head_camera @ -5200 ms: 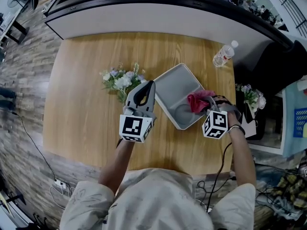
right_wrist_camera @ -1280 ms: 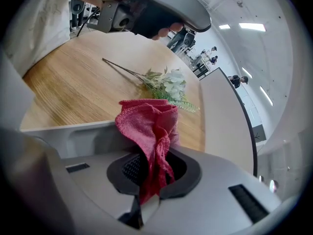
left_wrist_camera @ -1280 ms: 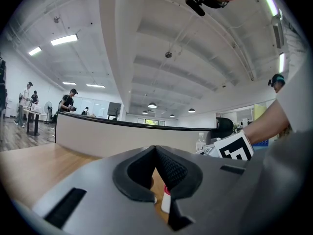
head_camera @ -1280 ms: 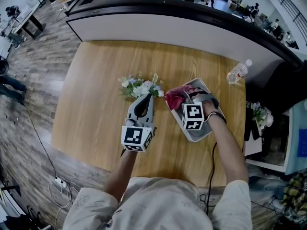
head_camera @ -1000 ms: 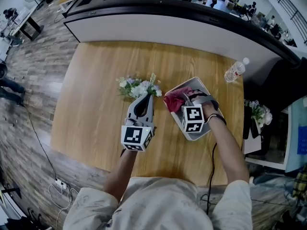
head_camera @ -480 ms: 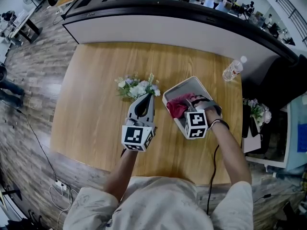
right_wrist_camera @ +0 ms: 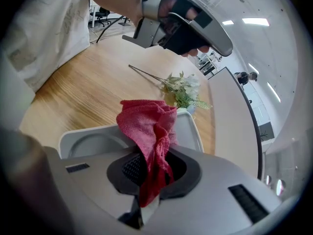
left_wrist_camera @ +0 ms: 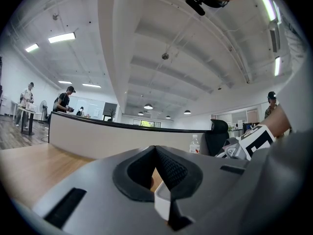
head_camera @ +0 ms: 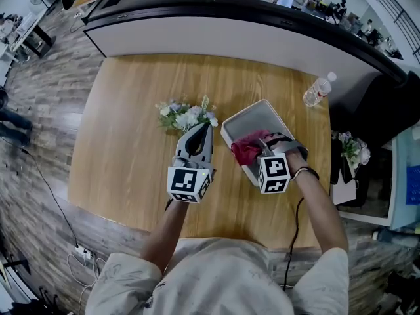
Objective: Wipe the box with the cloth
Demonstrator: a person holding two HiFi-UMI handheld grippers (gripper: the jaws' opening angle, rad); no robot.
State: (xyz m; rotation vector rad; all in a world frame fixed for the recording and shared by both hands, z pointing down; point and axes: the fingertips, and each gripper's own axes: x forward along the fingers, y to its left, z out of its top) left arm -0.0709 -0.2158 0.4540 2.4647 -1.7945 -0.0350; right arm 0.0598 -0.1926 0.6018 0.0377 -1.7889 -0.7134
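Right tool [right_wrist_camera: 149,177] clenched on red cloth [right_wrist_camera: 146,124], over grey box [head_camera: 254,119].
Left tool [left_wrist_camera: 156,165] closed on nothing, beside box.

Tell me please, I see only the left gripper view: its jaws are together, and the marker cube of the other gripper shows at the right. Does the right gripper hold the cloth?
Observer: Yes. The right gripper is shut on the red cloth, which sticks out beyond its jaws.
Operator: Where is the cloth relative to the box?
Observer: It is over the near left part of the grey box. I cannot tell whether it presses on the surface.
Operator: What lies close to my left gripper?
Observer: A bunch of flowers lies on the table, left of the box and just ahead of the left gripper.
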